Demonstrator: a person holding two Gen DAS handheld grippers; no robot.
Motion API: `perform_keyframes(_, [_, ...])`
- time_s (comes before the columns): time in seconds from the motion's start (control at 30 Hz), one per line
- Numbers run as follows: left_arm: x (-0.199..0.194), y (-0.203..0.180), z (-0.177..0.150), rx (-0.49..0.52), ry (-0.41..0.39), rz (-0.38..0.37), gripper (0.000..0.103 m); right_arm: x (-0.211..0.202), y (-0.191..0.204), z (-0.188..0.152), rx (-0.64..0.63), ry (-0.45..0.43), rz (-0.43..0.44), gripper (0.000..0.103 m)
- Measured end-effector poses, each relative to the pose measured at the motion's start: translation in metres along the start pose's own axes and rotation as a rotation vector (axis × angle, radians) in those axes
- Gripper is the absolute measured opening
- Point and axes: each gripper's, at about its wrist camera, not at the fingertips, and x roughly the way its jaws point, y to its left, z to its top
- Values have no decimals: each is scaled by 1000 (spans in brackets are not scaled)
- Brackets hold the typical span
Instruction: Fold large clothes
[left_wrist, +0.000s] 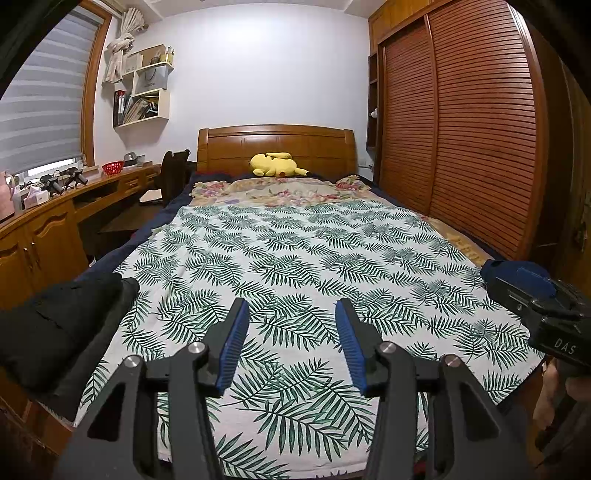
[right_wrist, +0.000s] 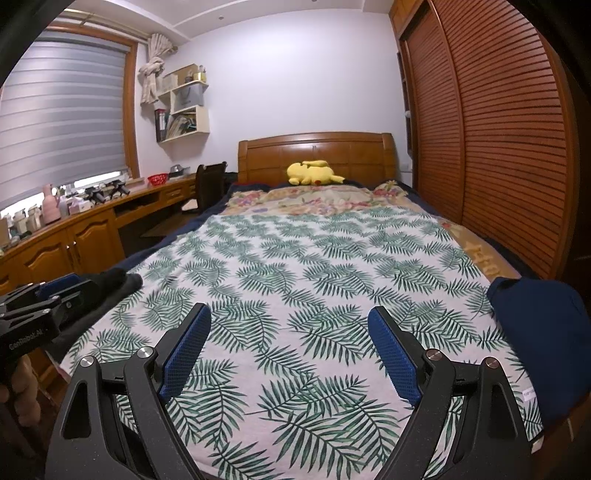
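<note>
**A:** Fingers first, from the left wrist view: the blue ribbed pads (left_wrist: 232, 341) of the left gripper (left_wrist: 291, 339) stand partly spread with nothing between them, only the white bedspread printed with green palm fronds (left_wrist: 295, 258) below.

**B:** So nothing is picked up. Where are the clothes?

**A:** A black folded garment of soft cloth (left_wrist: 62, 328) lies on the bed's near left corner, partly over the edge. The right gripper (left_wrist: 532, 295), black with blue pads, shows at the near right edge, in front of a dark blue bundle of cloth (left_wrist: 498, 266).

**B:** Why leave the middle bare?

**A:** I judge it is kept as the folding surface, with garments parked at the corners.

**B:** And the right wrist view?

**A:** Its own blue textured pads (right_wrist: 186, 354) are spread wide, empty, aimed along the bed toward the wooden headboard (right_wrist: 314, 151) and the yellow plush toy (right_wrist: 312, 172). The blue bundle sits big at the near right corner (right_wrist: 535, 339), just beside that gripper; the black garment (right_wrist: 114, 282) lies at the near left edge behind the left gripper.

**B:** Both hover ready, then.

**A:** That is my reading: each hand nearest one garment, neither touching.
</note>
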Motion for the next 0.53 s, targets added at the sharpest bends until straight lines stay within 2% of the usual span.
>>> perform_keyframes(0.53, [-3,-3,1,-1,-5,1,48,-1,2,0,1,-1,5,89])
